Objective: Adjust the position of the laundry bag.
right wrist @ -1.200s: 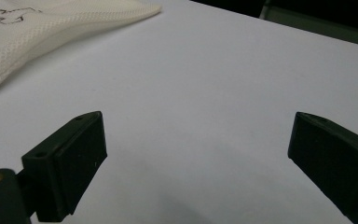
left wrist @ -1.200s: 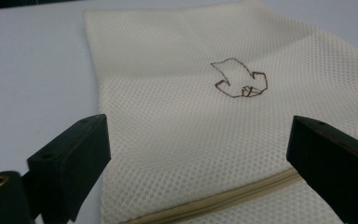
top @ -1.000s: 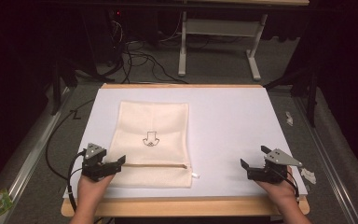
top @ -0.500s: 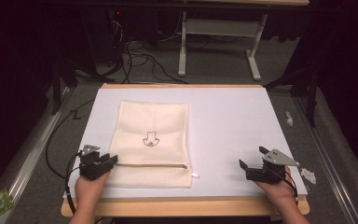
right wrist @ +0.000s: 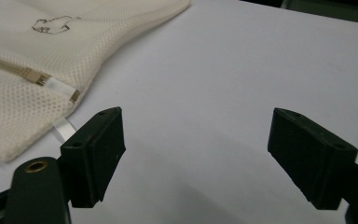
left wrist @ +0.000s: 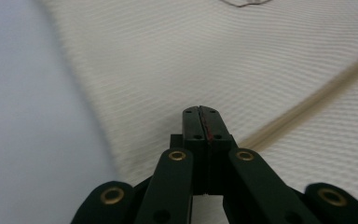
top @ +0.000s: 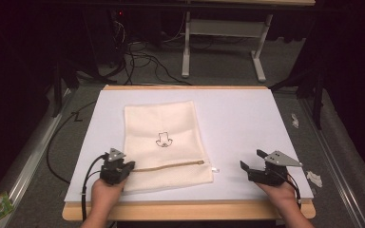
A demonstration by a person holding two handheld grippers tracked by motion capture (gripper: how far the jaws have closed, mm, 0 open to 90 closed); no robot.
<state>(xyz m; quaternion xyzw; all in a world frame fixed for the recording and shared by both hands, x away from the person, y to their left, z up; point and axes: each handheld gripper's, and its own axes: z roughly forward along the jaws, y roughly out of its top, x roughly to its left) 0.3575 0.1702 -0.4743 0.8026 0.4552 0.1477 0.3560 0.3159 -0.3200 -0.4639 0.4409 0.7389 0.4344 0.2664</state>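
A cream mesh fabric pouch (top: 167,145) with a small black line drawing (top: 164,139) printed at its middle lies flat on the white-topped surface (top: 247,123), left of the surface's centre. A tan zip (top: 171,166) runs across the pouch near its near edge, ending at the pouch's right side in a small white tab (top: 215,169).

The left tongs (top: 129,166) sit at the pouch's near left corner, right at the left end of the zip. In the left gripper view the left tongs (left wrist: 200,112) have their jaws pressed together with no gap between the tips, and the mesh (left wrist: 242,60) lies directly beneath them with the zip (left wrist: 307,105) running off to the right; whether any fabric is pinched between the tips cannot be told.

The right tongs (top: 251,163) rest on the bare surface well to the right of the pouch, held by the person's right hand (top: 280,192). In the right gripper view the right tongs (right wrist: 200,154) stand wide open and hold nothing, with the pouch (right wrist: 51,56) and its white tab (right wrist: 58,88) off to the upper left.
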